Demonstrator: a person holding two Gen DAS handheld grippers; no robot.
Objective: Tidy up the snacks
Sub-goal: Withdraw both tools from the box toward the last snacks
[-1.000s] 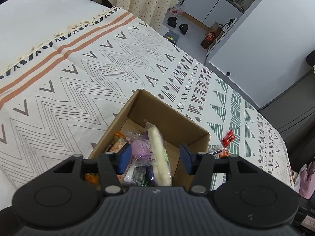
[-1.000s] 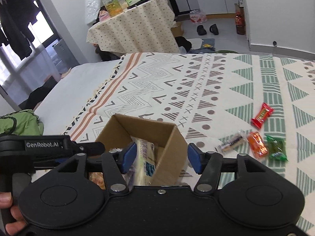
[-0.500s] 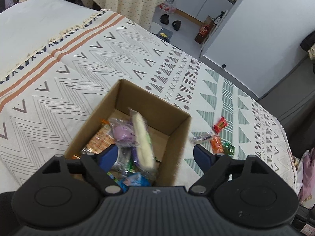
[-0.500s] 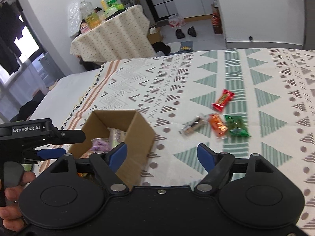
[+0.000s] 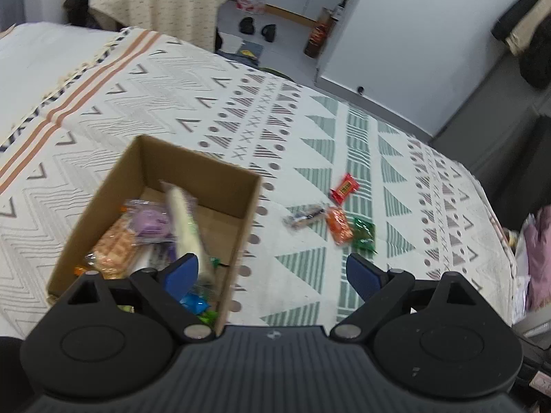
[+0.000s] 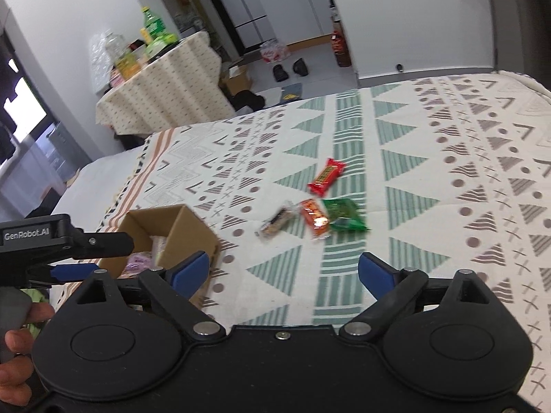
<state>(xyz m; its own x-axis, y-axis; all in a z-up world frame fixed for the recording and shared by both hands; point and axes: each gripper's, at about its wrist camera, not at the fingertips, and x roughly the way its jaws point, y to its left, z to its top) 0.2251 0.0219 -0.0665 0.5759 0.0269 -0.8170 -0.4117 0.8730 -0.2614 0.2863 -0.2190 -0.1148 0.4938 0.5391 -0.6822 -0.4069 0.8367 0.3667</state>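
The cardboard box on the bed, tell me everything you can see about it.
The cardboard box is plain brown corrugated card, open-topped with no flaps showing. It sits upright on the patterned bedspread, turned corner-on to the left wrist view. Inside lie several wrapped snacks, among them a long pale packet, a purple one and an orange one. Neither gripper touches it.
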